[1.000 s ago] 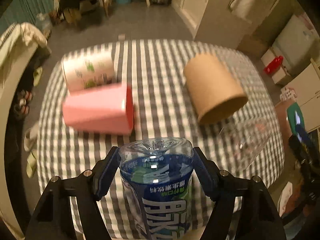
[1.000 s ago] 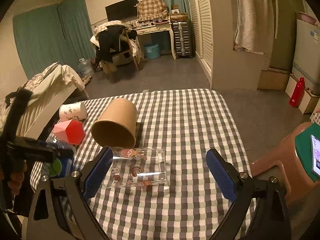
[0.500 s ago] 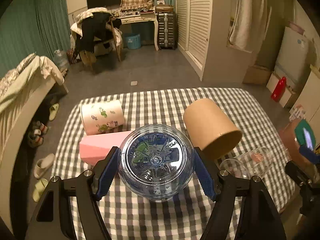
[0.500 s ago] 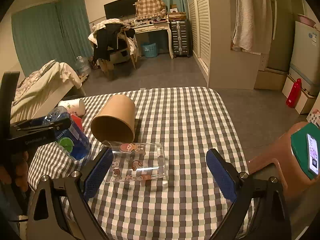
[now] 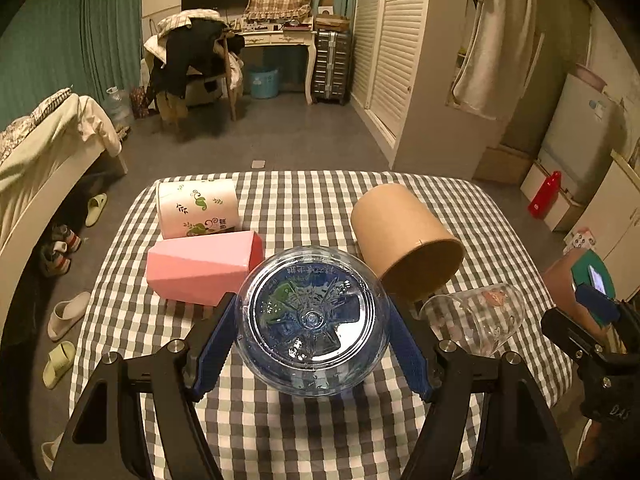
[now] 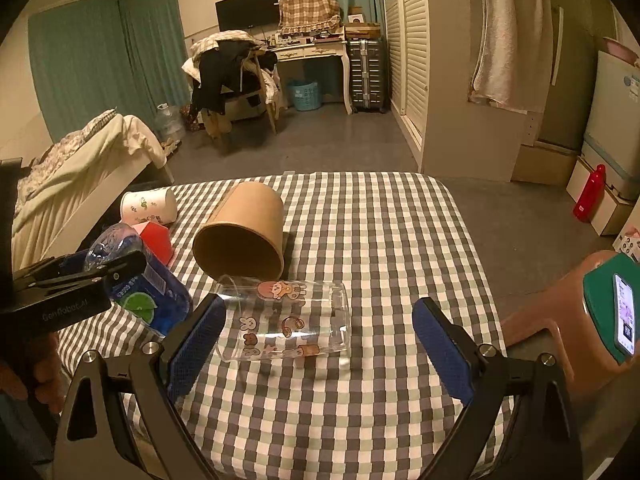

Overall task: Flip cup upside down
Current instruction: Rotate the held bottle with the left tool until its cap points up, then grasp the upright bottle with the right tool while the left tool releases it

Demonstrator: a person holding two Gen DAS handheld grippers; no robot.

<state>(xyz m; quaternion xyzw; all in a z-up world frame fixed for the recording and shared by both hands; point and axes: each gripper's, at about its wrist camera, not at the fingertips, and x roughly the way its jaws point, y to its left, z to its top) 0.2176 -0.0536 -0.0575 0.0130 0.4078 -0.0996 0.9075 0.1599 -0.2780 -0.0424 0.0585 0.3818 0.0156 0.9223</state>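
Observation:
My left gripper is shut on a clear plastic bottle with a blue label, its base turned toward the camera. In the right wrist view the bottle lies tilted in that gripper, above the table's left edge. A clear glass cup with cartoon stickers lies on its side just ahead of my open, empty right gripper; it also shows in the left wrist view. A brown paper cup, a pink angular cup and a white printed cup also lie on their sides.
The checked tablecloth covers a small table. A brown stool with a phone on a green case stands at the right. A bed, slippers and a chair with clothes lie beyond.
My left gripper has tipped the bottle from upright toward lying level, so its base now faces the camera. The right gripper has stayed nearly still and open.

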